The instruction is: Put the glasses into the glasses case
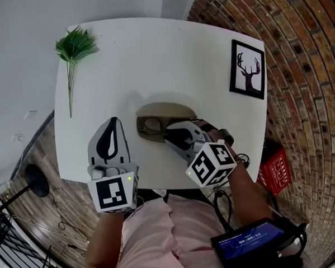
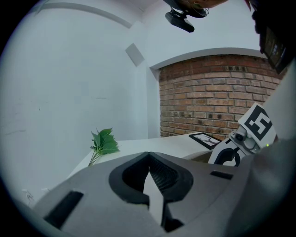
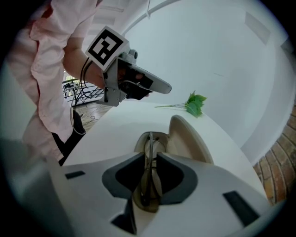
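**Right tongs.** The right tongs (image 3: 151,155) point steeply down into the open glasses case (image 3: 187,139), which lies on the white counter (image 1: 152,58). Their jaws stand partly apart. The folded glasses (image 3: 150,187) stand on edge in the gap between the jaws. We see a sliver of clearance at each pad, so we judge that the pads do not press on the frame. The glasses rest in the tray of the case, directly beneath the jaw tips and just ahead of them. The raised lid stands just beyond the tips, off to one side.

**Reason for this placement.** We take it that the glasses are folded and held on edge because that gives two narrow jaws a thin profile to pinch. They run lengthwise to match the long axis of the tray.

**Left tongs.** The left tongs (image 1: 112,128) hover over the counter near the case but apart from it, beside the right tongs. Their jaws meet at the tips and hold nothing. We judge them parked: close enough to steady the case or press the lid, yet out of the working path.

**Status.** We judge insertion all but complete. The next move calls for drawing the right tongs back along their own line, then shutting the lid.

**Caution.** Glasses resting on edge may tip, or may snag on a jaw and ride up with it.
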